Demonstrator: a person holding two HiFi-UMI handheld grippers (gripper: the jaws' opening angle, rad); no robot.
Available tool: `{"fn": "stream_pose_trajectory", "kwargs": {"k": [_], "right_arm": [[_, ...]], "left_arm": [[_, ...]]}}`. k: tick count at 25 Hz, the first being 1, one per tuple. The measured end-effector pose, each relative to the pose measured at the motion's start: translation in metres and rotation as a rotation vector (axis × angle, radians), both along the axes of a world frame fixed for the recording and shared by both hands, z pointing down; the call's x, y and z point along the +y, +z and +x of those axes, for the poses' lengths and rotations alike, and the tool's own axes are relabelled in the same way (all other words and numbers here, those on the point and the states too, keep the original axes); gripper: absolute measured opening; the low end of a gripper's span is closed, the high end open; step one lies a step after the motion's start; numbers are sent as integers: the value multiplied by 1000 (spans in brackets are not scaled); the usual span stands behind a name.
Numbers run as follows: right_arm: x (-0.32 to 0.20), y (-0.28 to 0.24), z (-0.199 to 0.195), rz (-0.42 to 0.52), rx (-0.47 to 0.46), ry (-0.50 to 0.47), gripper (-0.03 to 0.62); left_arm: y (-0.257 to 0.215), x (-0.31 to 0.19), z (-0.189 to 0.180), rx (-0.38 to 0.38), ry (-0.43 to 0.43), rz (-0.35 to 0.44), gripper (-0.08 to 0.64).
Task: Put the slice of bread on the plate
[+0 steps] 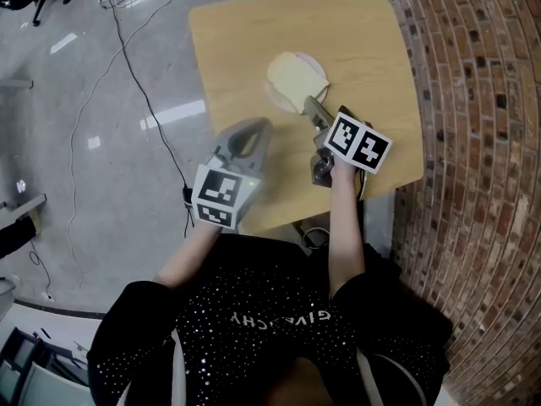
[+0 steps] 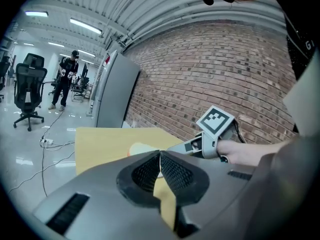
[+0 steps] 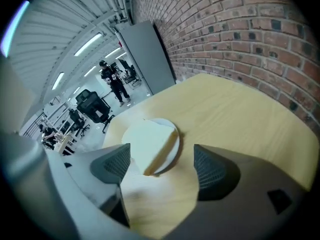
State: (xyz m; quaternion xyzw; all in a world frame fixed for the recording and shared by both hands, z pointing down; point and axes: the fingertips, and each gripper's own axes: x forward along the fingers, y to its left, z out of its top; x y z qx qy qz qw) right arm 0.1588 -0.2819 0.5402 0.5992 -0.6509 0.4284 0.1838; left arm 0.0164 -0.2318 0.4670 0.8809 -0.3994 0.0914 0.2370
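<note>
A pale slice of bread point(image 1: 296, 79) point(image 3: 148, 144) lies on a small white plate point(image 1: 318, 62) point(image 3: 172, 151) in the middle of the wooden table point(image 1: 372, 49). My right gripper point(image 1: 311, 108) point(image 3: 159, 165) stands open just on the near side of the plate, its jaws wide apart and nothing between them; the bread lies beyond the fingertips. My left gripper point(image 1: 254, 129) point(image 2: 160, 164) hovers over the table's near left part with its pads together and nothing in them. In the left gripper view the bread point(image 2: 142, 149) shows past the jaws.
A brick wall point(image 1: 473, 142) runs along the table's right side. Cables point(image 1: 135, 74) trail across the grey floor to the left. A grey cabinet point(image 3: 145, 54) stands beyond the table's far end, and people and office chairs point(image 2: 27, 91) are far off.
</note>
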Motion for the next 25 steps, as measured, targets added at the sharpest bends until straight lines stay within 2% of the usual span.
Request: {"fn": "stream_pose_trajectory", "kwargs": {"k": [3,4,6,7,11,15,20,25], "right_arm": [[13,-17,-11,111,-47,-51,399],[17,-24,-12,152,-42,-50,362],[25,-40,-7,237,7,-21,78],[29,-50,-6,282,30,-15,14],[55,-92,-18,432,3,-71,12],[80,-125,-29,498,-14,-98,13],[98,-144,-31,526,-27,-74,12],[106,-144,-26,514,25,-75,11]], "left_arm": [[-3,3,7,-1,16,8,11],[-6,4,9,-3,26,12,11],[-14,4,16,-7,46,29,11],[-19,5,20,-7,53,42,11],[-39,12,31,-15,85,66,11],[-59,25,44,-25,136,89,11],[-75,39,54,-37,152,124,11],[-75,47,54,-44,137,125,11]]}}
